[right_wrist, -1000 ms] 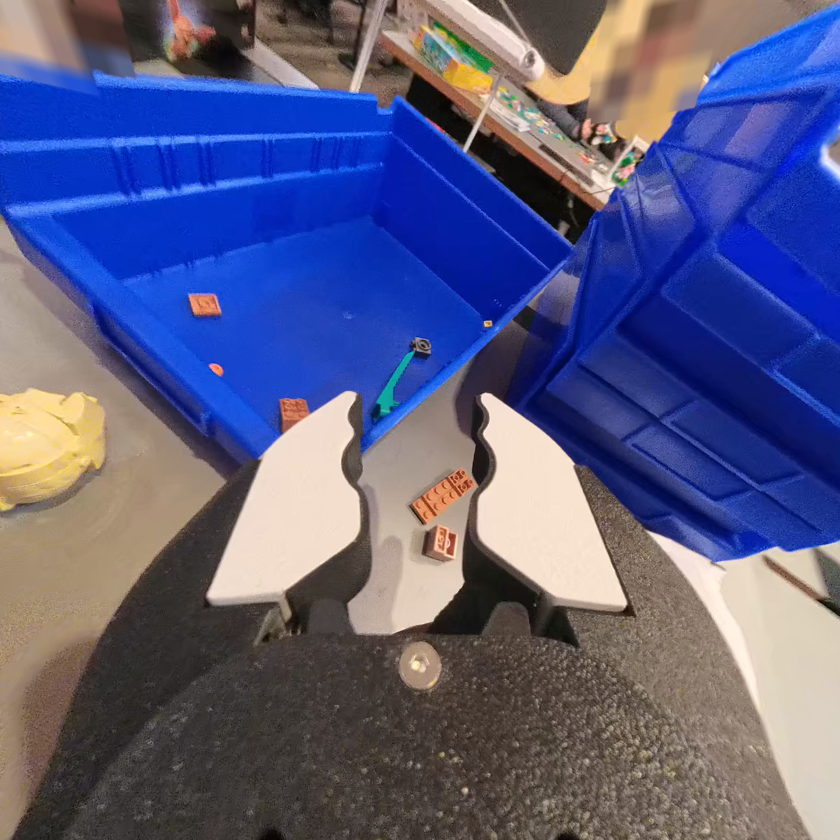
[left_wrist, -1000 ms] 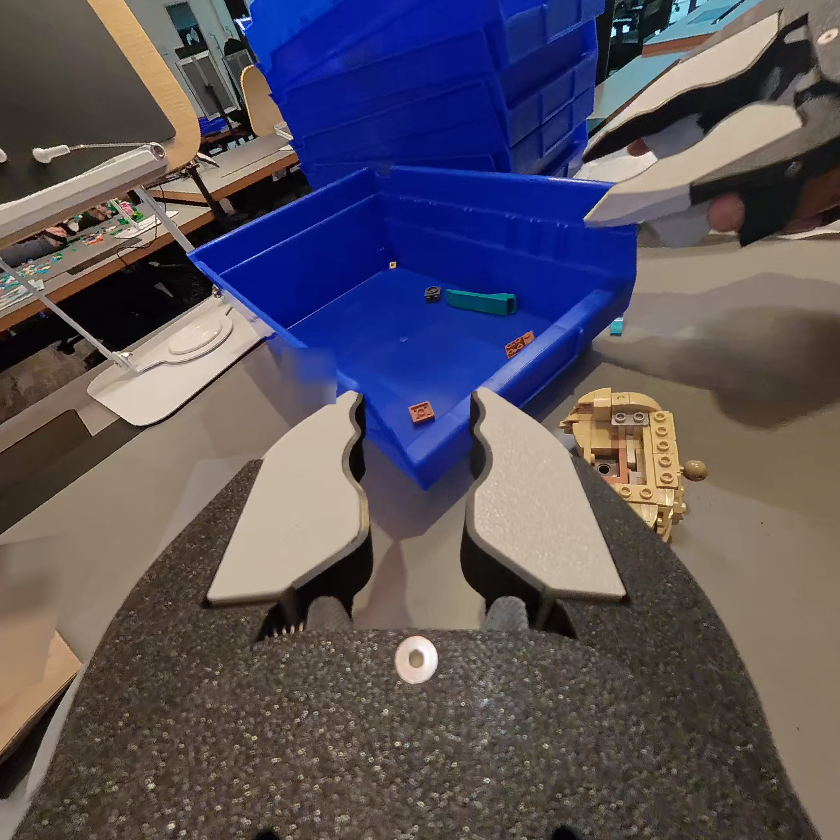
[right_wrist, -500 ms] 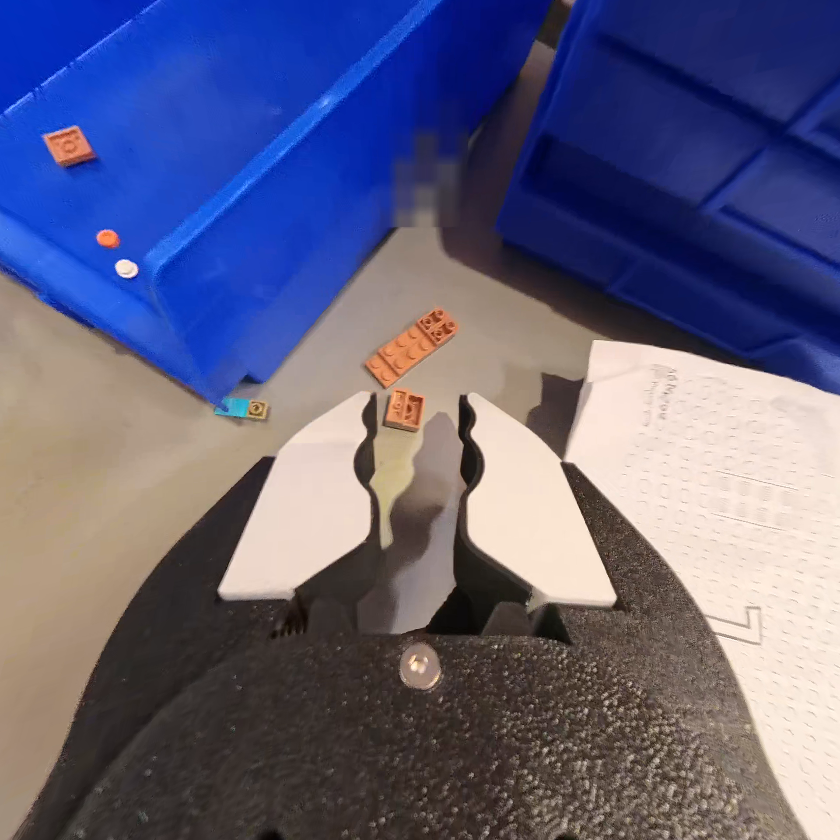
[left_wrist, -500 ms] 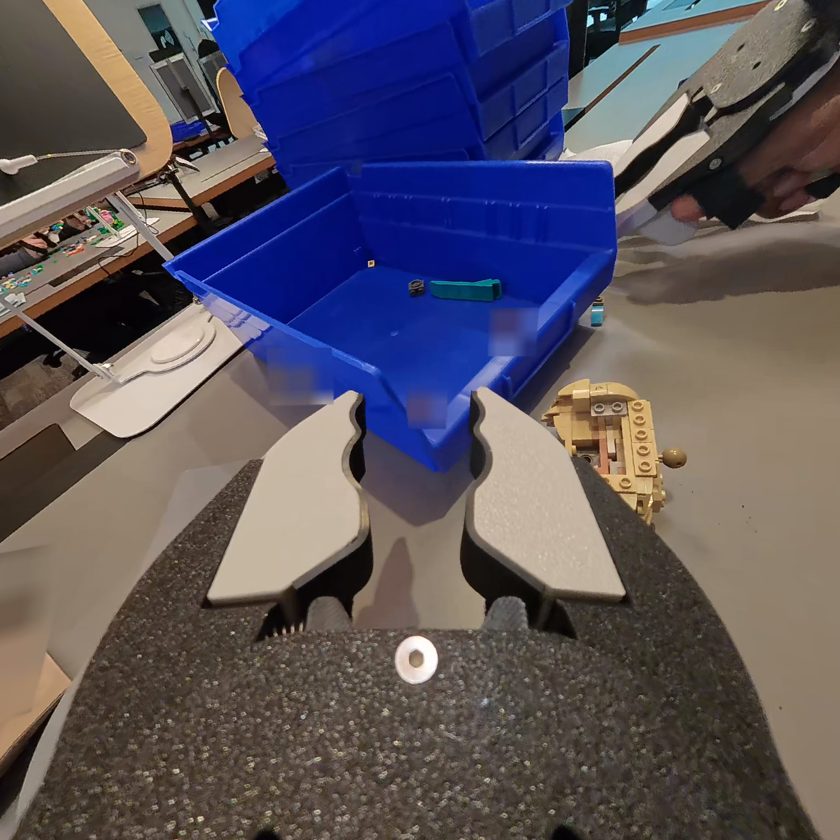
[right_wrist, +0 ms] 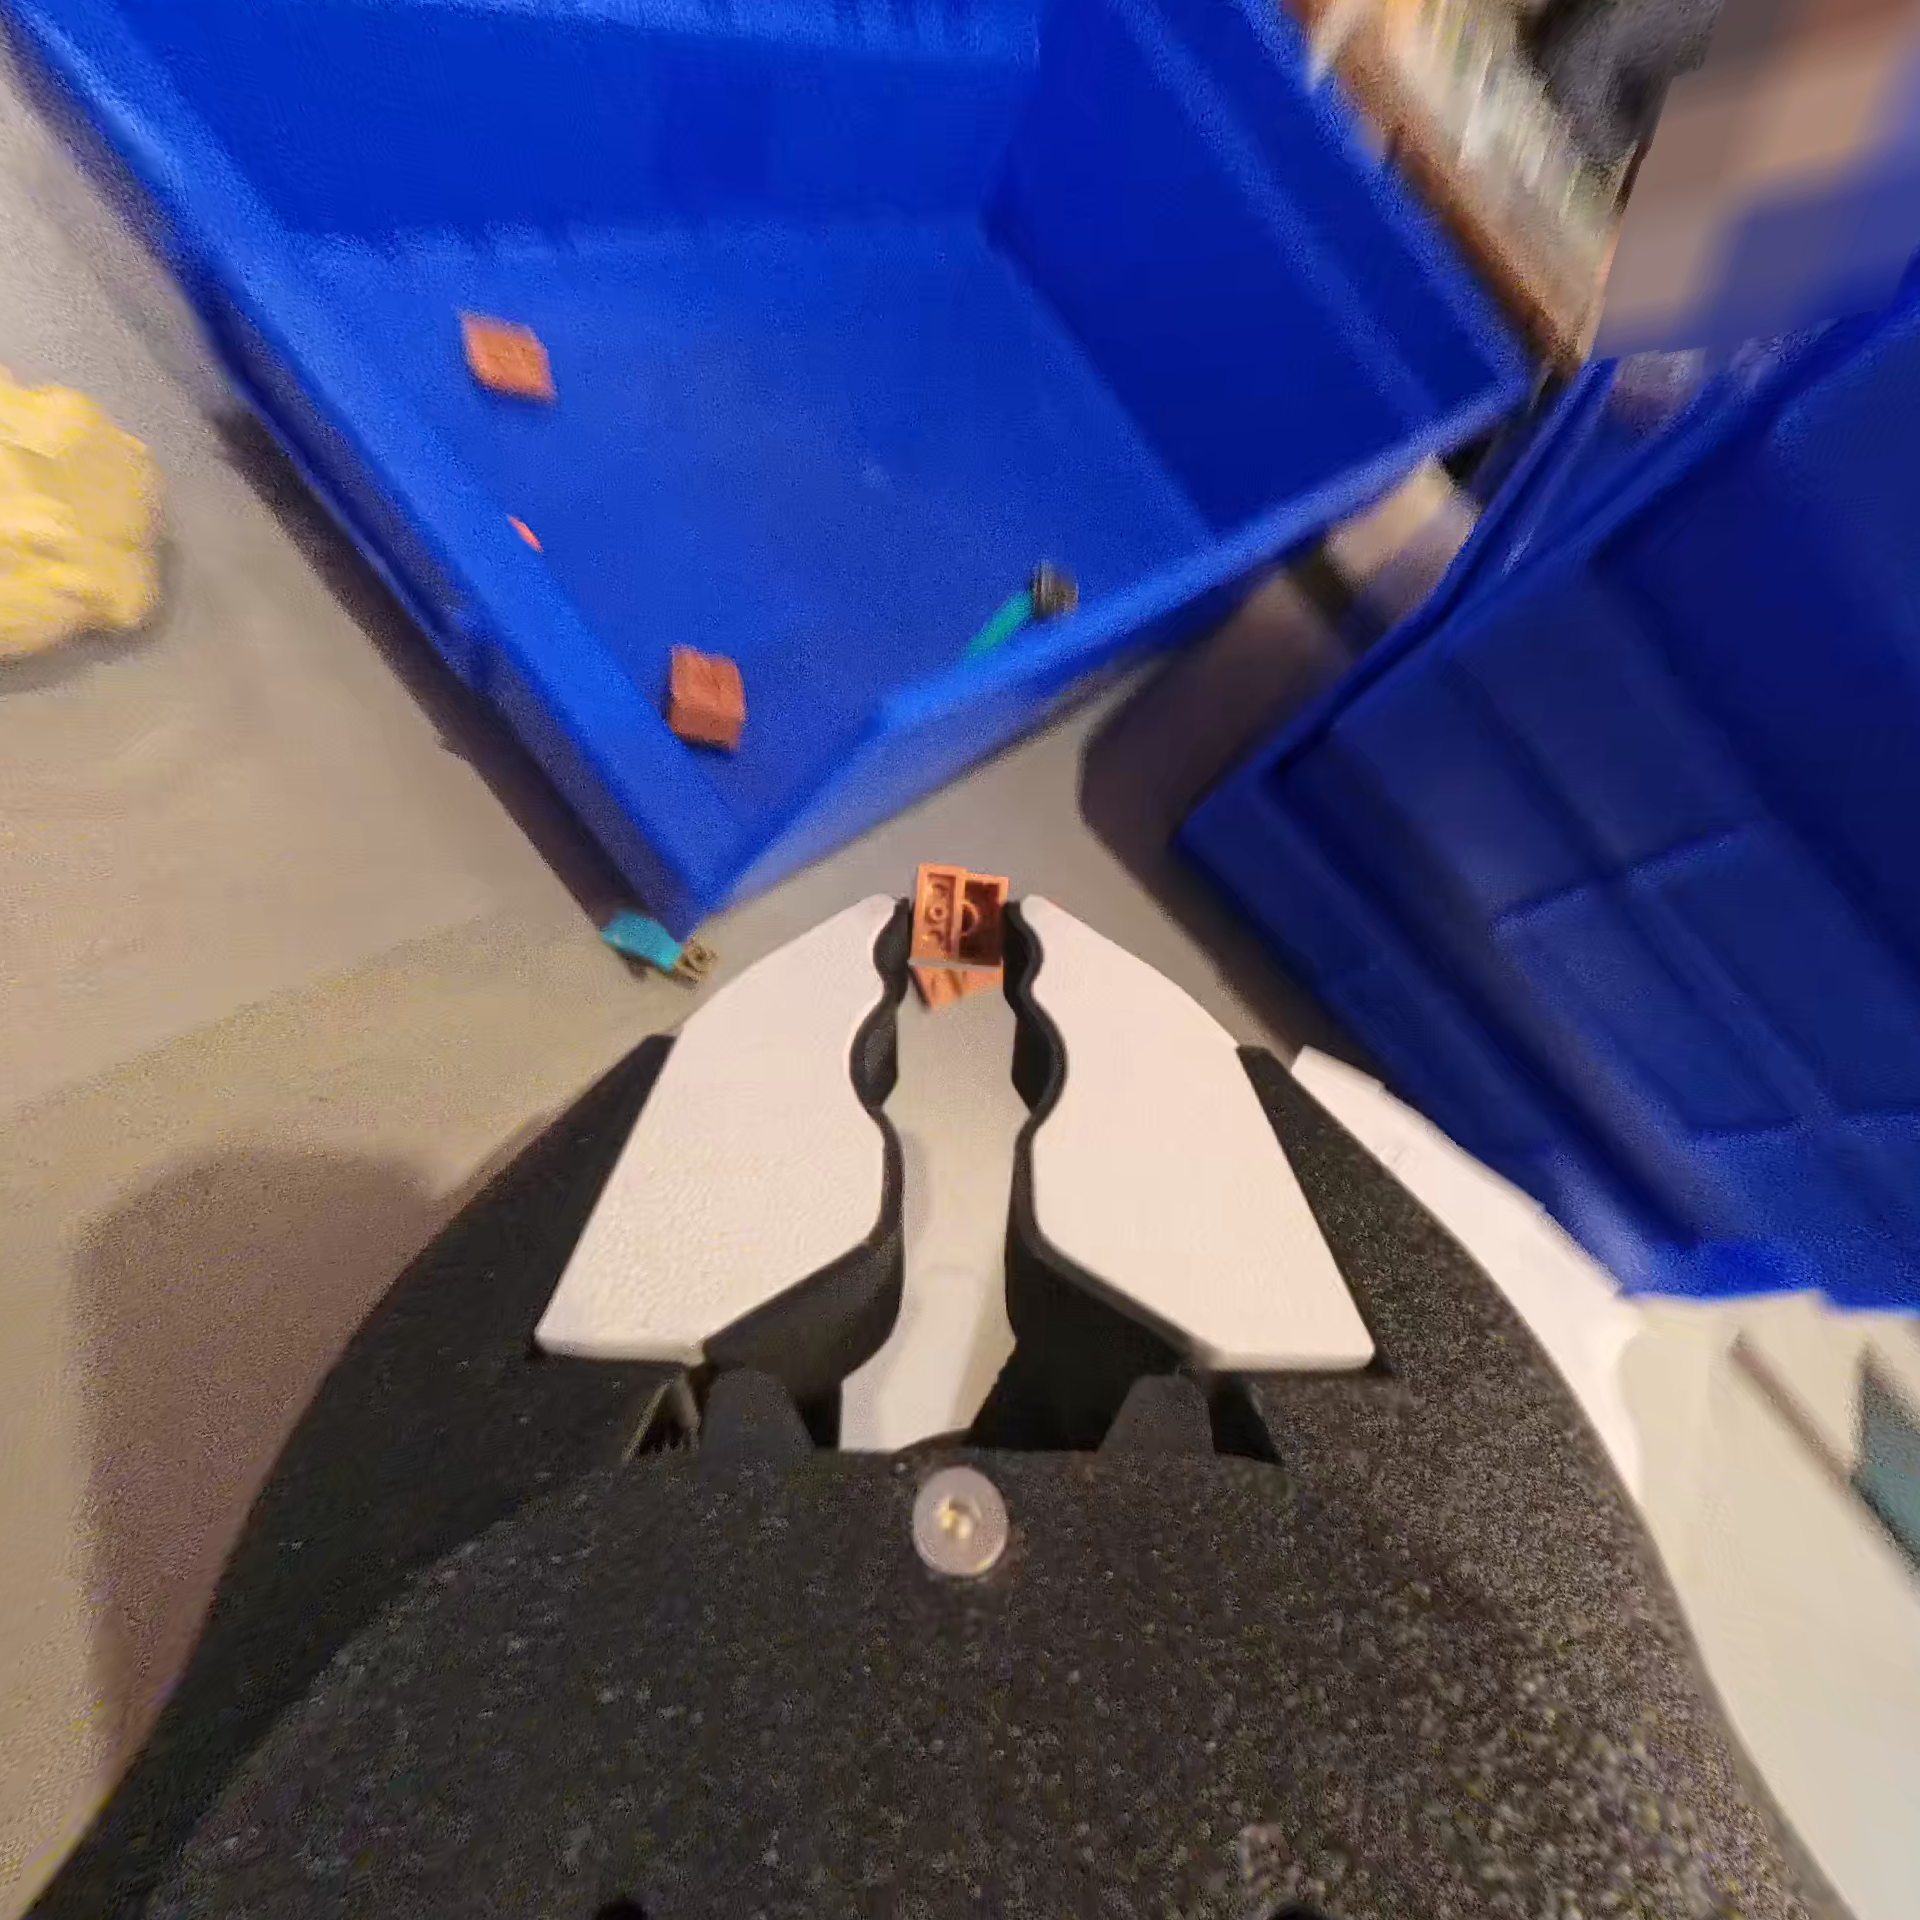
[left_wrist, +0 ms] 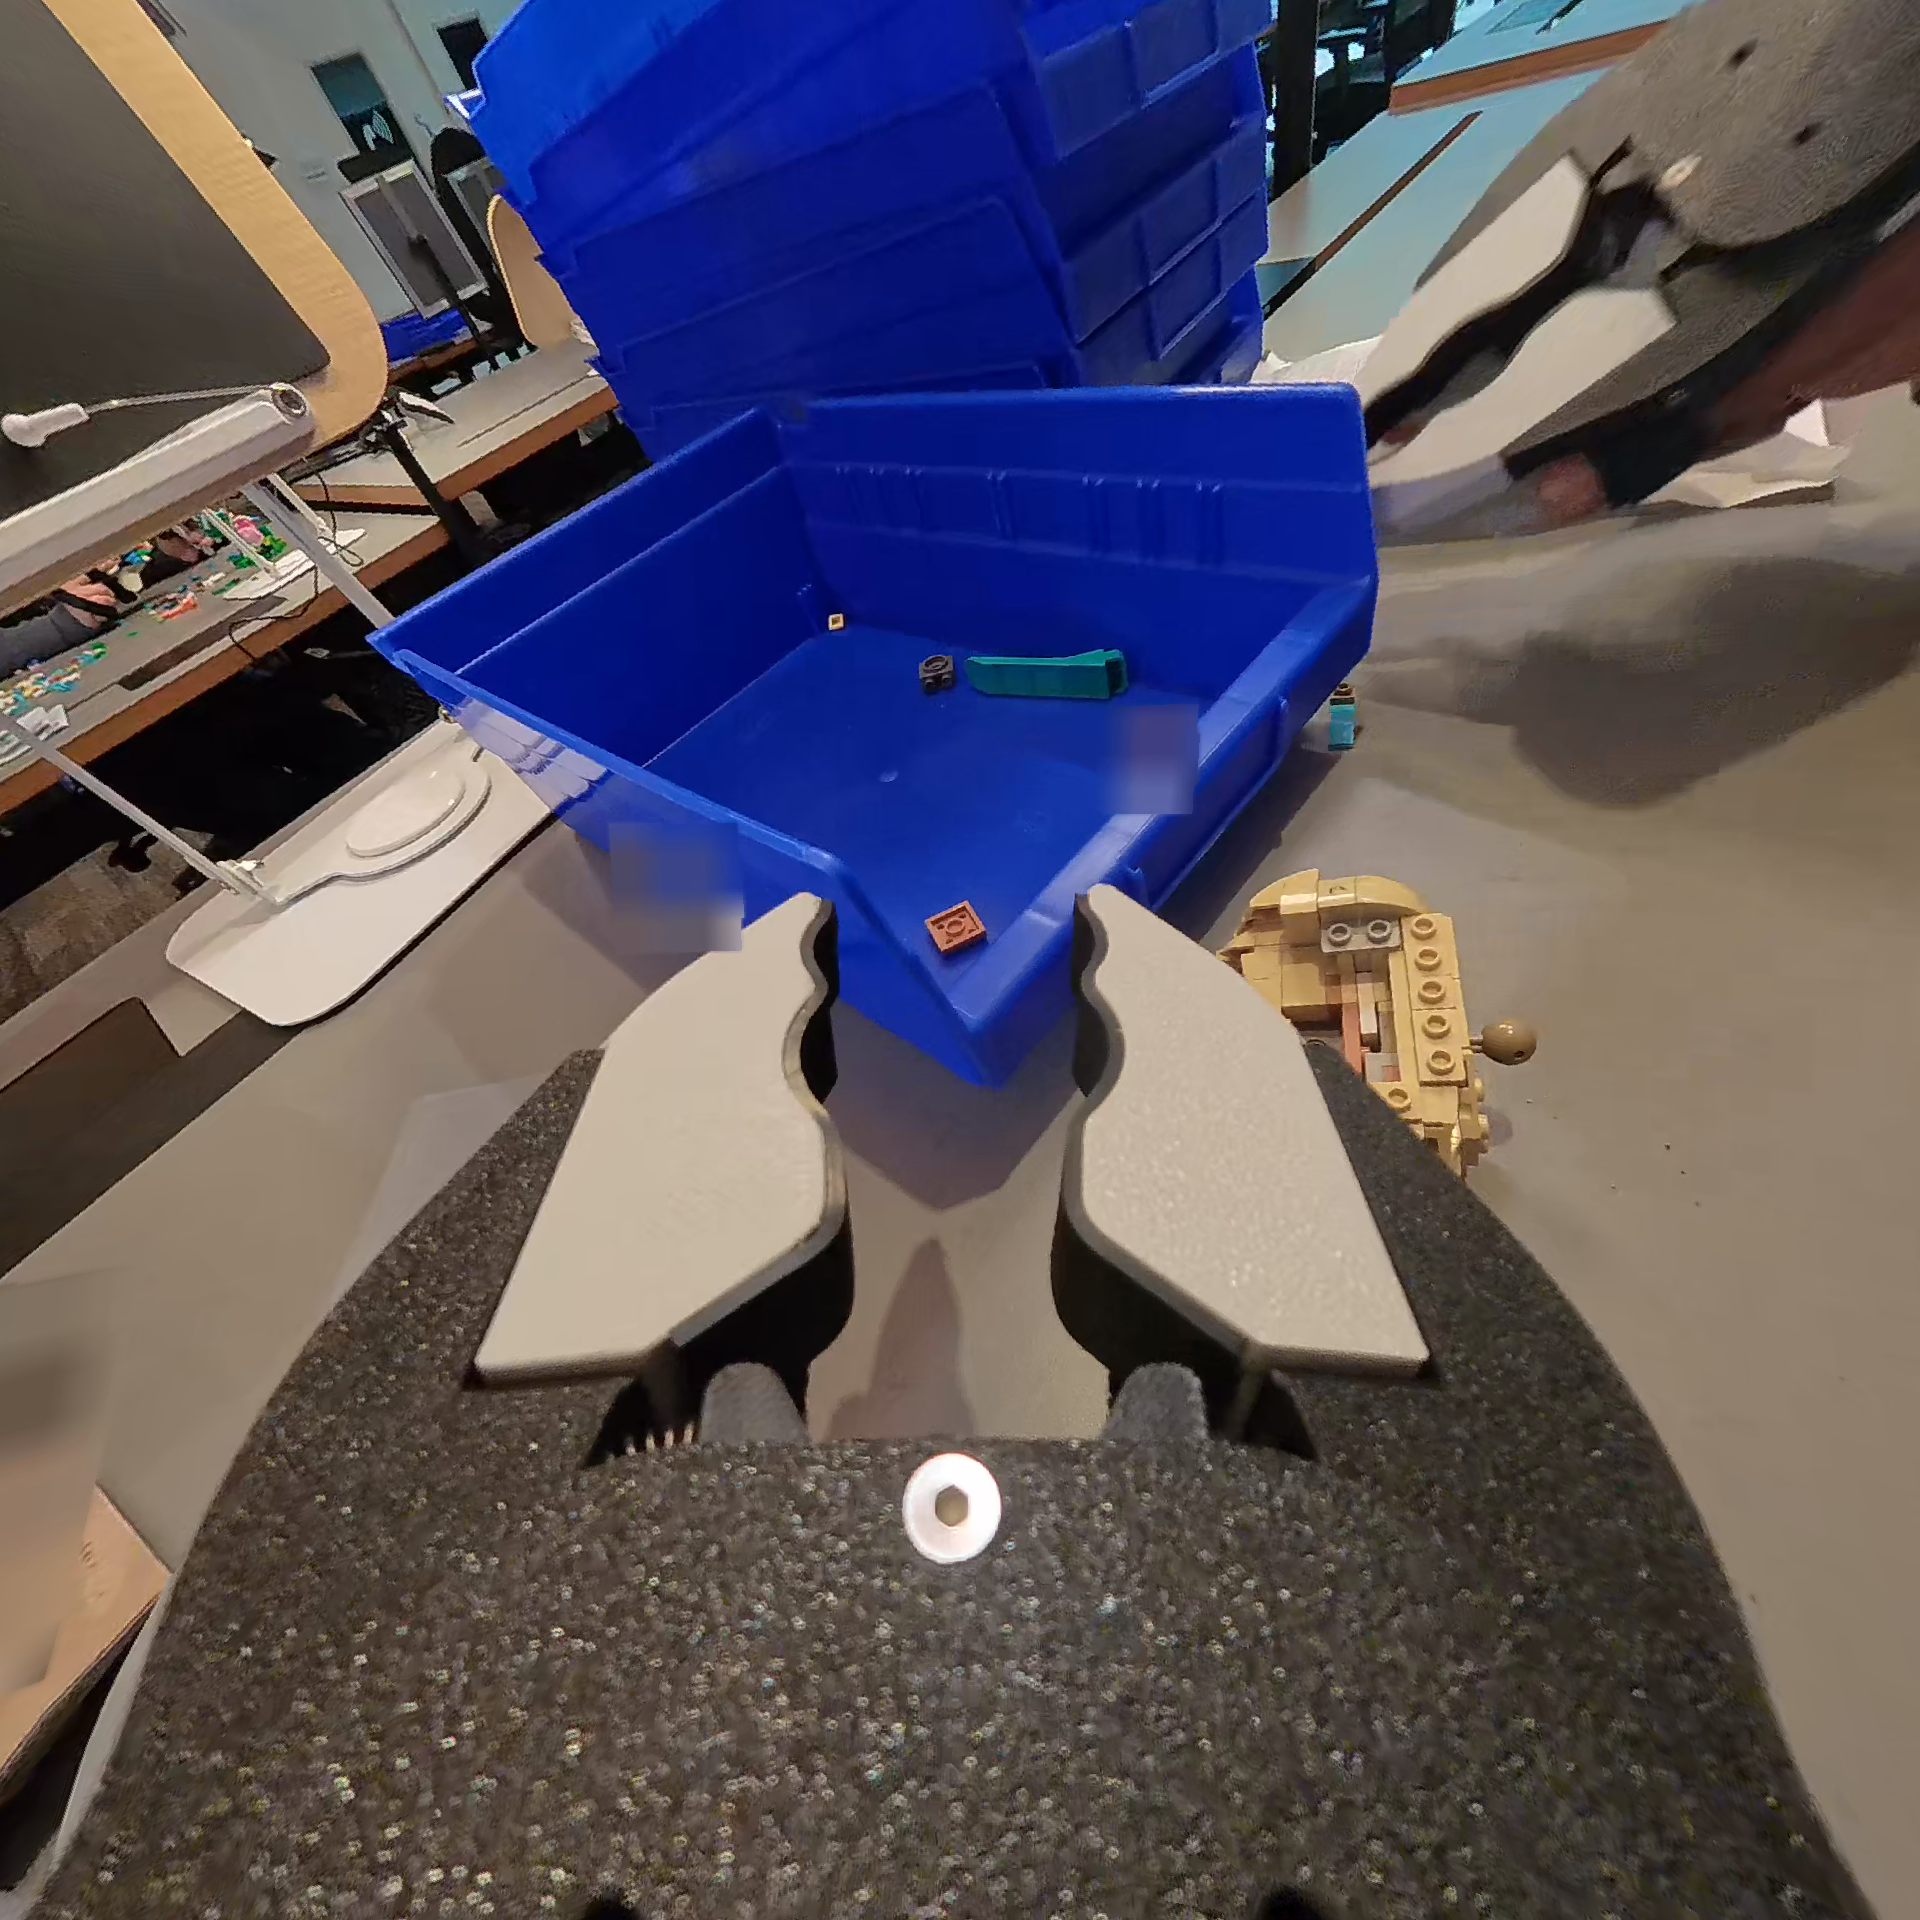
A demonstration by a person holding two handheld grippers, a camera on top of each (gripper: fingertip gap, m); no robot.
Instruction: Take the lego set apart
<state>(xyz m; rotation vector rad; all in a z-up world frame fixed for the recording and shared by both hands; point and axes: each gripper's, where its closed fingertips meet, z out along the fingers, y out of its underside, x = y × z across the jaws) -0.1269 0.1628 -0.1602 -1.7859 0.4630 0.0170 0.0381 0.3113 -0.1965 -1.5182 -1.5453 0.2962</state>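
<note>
Between the right gripper's (right_wrist: 958, 914) fingertips, clamped from both sides: a small orange brick (right_wrist: 958, 923), long axis running forward along the fingers. Just ahead and left, the open blue bin (right_wrist: 665, 831). Farther left, left gripper (left_wrist: 951, 914) gaping, empty, facing the bin's near corner.

orange brick (right_wrist: 958, 916) | small, studs toward camera | pinched at right gripper (right_wrist: 958, 914) fingers' tips
</note>
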